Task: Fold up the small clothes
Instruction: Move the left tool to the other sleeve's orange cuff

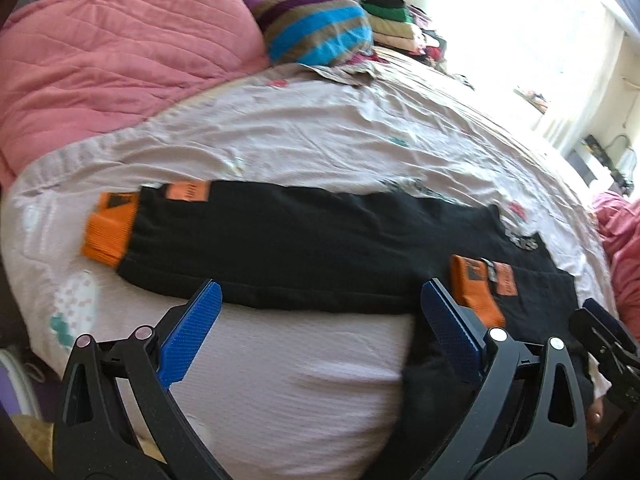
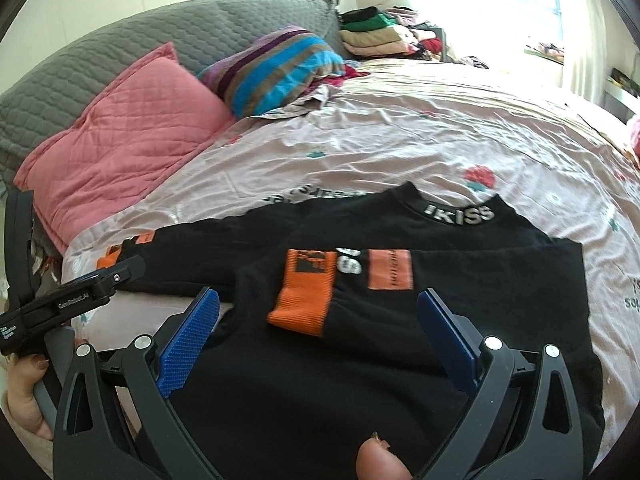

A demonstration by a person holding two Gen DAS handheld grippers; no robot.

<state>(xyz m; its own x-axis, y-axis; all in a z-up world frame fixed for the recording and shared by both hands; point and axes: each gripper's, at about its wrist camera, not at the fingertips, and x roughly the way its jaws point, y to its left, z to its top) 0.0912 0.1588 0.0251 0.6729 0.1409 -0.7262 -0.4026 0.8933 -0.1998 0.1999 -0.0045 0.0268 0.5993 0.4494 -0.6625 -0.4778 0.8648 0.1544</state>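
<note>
A black sweatshirt (image 2: 400,360) with orange cuffs and a white-lettered collar (image 2: 458,214) lies flat on the bed. One sleeve is folded across the chest, its orange cuff (image 2: 306,300) lying on the body. The other sleeve (image 1: 280,248) stretches out to the left, ending in an orange cuff (image 1: 108,228). My left gripper (image 1: 320,312) is open and empty, hovering over the near edge of the stretched sleeve. My right gripper (image 2: 320,320) is open and empty above the folded cuff. The left gripper also shows in the right wrist view (image 2: 80,300).
The bed has a pale pink flowered sheet (image 1: 320,132). A pink quilted pillow (image 2: 132,128), a grey pillow (image 2: 160,36) and a striped cushion (image 2: 276,68) lie at the head. A stack of folded clothes (image 2: 376,36) sits at the far corner by the window.
</note>
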